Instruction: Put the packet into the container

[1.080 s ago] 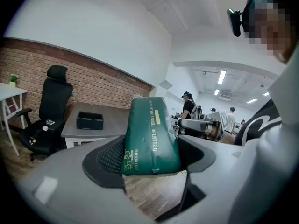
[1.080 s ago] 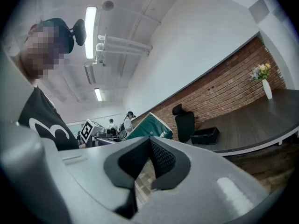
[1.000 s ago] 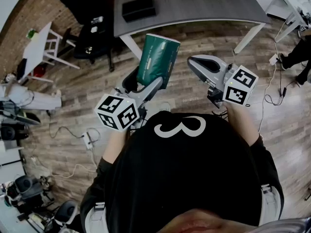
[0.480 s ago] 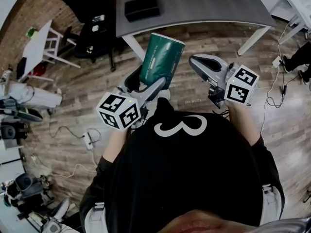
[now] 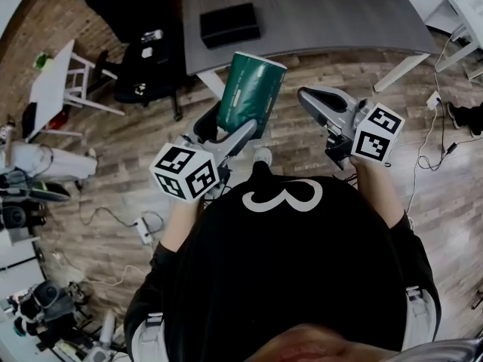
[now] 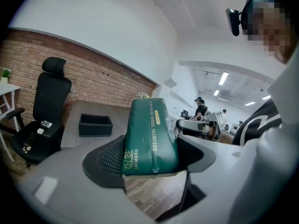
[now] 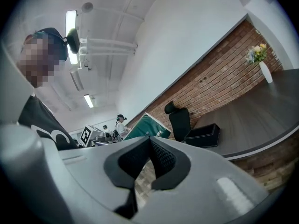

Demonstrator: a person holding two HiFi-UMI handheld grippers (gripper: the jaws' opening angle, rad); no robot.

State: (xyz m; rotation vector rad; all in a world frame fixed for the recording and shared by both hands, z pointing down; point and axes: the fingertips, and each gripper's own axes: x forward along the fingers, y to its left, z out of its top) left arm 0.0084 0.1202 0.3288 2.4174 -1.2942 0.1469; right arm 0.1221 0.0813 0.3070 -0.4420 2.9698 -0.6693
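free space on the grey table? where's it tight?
Bare: the grey table right of the black container, up to a flower vase by the brick wall. Tight: the table's left corner, container beside the office chair; the left gripper holds the packet in front of it.

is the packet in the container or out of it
Out. The left gripper holds the green packet over the floor; the black container sits apart on the table.
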